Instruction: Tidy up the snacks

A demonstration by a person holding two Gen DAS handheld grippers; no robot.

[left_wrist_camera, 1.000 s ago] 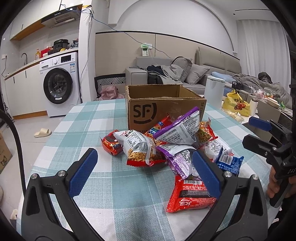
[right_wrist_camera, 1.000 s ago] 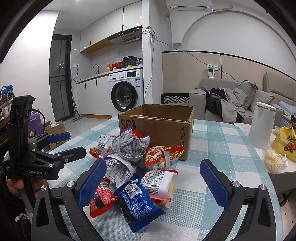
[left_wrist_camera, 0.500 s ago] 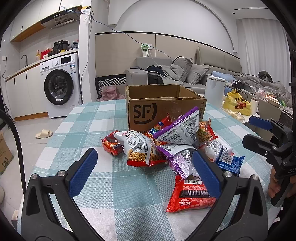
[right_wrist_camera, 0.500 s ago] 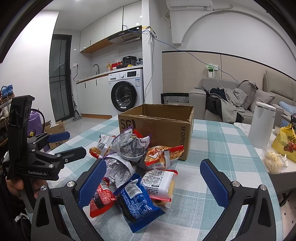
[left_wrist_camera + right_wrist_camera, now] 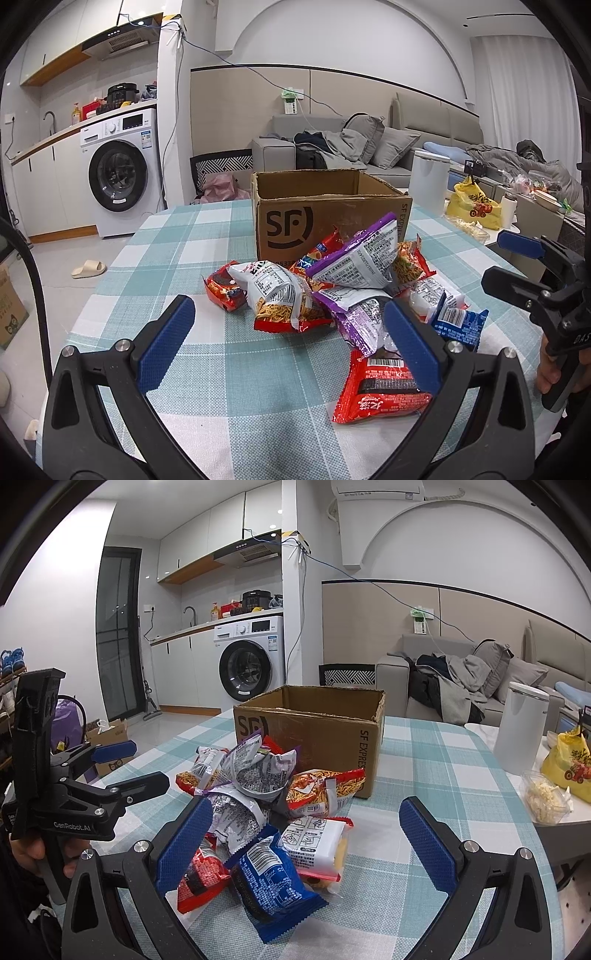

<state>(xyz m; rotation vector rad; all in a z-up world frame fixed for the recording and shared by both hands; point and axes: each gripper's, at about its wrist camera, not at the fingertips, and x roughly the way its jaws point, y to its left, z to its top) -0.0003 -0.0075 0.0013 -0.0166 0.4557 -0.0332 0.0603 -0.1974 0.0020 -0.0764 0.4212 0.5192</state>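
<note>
A heap of snack packets lies on the checked tablecloth (image 5: 184,251) in front of an open cardboard box (image 5: 325,218) marked SF, also seen as box (image 5: 314,734). The heap holds a purple packet (image 5: 362,258), a noodle-snack packet (image 5: 284,299), a red packet (image 5: 380,391) and a blue packet (image 5: 273,878). My left gripper (image 5: 291,347) stands open just short of the heap, with nothing between its pads. My right gripper (image 5: 306,842) is open too, its left pad over the near packets. Each gripper shows in the other's view: right gripper (image 5: 517,262), left gripper (image 5: 122,768).
A white canister (image 5: 521,727), a yellow bag (image 5: 569,764) and a clear tub of food (image 5: 543,801) stand on a side table to the right. A washing machine (image 5: 118,181) and a grey sofa (image 5: 351,151) lie beyond the table.
</note>
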